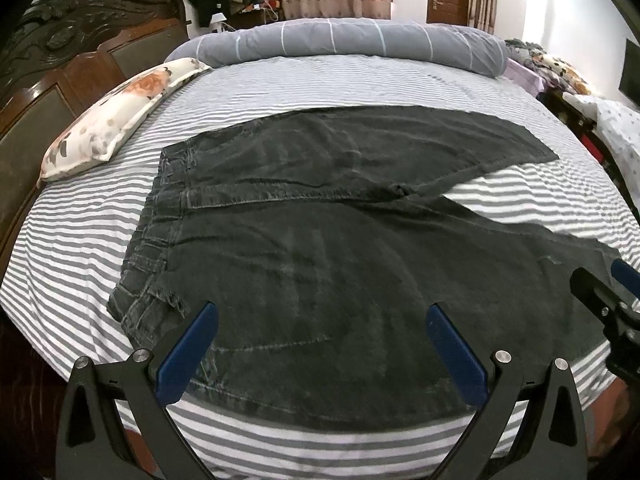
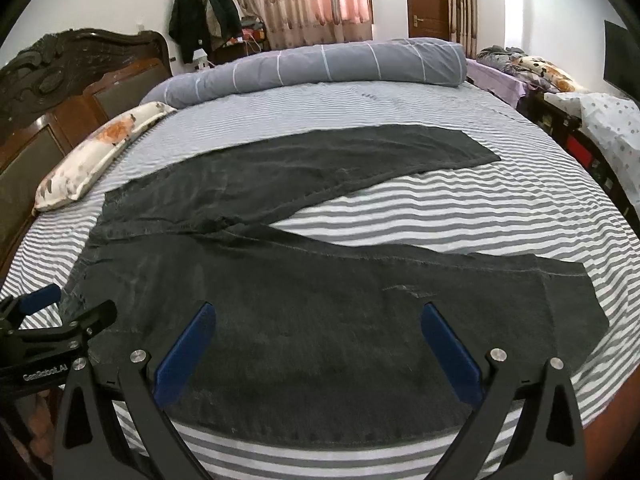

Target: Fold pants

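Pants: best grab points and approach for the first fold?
The pants lie flat, legs splayed in a V. Take the near leg's outer edge: left tool near the waistband, right tool toward the hem. Come low from the bed's near side; both tools are open.

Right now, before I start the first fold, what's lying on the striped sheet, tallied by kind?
Black pants: 1, spread flat, legs apart
Floral pillow: 1, by the headboard
Grey rolled duvet: 1, along the far edge
Total: 3
Both grippers, left and right, have open jaws, holding nothing.
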Motion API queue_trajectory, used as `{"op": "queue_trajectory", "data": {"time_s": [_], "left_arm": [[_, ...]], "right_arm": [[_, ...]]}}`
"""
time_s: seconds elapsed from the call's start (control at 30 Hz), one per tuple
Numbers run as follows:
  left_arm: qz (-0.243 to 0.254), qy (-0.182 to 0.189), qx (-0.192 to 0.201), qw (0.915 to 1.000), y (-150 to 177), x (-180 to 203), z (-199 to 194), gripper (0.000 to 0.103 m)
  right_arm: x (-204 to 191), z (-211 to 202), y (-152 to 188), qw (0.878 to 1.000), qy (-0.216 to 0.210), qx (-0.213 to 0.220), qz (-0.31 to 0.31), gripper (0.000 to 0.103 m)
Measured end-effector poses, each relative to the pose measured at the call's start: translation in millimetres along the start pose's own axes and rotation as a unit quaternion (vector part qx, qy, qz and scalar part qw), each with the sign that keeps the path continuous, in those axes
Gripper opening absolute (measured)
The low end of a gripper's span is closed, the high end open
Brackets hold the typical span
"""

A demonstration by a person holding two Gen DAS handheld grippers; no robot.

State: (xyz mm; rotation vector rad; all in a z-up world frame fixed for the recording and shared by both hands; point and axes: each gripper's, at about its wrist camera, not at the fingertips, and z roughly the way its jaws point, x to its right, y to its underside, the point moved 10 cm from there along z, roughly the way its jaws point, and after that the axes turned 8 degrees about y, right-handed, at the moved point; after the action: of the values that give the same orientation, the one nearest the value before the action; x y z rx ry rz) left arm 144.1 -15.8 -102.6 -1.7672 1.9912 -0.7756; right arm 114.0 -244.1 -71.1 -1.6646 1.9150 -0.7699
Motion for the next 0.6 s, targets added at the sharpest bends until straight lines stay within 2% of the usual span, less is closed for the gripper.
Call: {"op": "queue_trajectory", "data": {"time_s": [0.17,0.23,0.3,0.4,0.5,0.6], "left_arm": [[-0.007,0.02,0.014,0.9997,-16,-16,2,0.099],[-0.011,0.023,0.017,0.9995,-24,-27,3,0.085],[-0.018,0.024,0.018,0.9994,-35,-45,6,0.078],[-0.039,0.036,0.03,0.9982,-58,-80,7,0.076],[-0.094,0.079,0.032,0.9919,-78,-120,10,0.076],[-0.171,0.117,0.035,0.9777,-98,-171,19,0.072]], "right_arm": [[-6,4,-7,1.0,-0.01,0.004,0.001,0.102],[-9,8,-9,1.0,-0.009,0.004,-0.004,0.102],[-12,12,-11,1.0,-0.01,0.002,-0.008,0.102],[-16,20,-15,1.0,-0.009,-0.001,-0.015,0.102],[-20,27,-17,1.0,-0.007,-0.005,-0.02,0.102],[-28,40,-18,1.0,-0.006,-0.016,-0.026,0.102]]}}
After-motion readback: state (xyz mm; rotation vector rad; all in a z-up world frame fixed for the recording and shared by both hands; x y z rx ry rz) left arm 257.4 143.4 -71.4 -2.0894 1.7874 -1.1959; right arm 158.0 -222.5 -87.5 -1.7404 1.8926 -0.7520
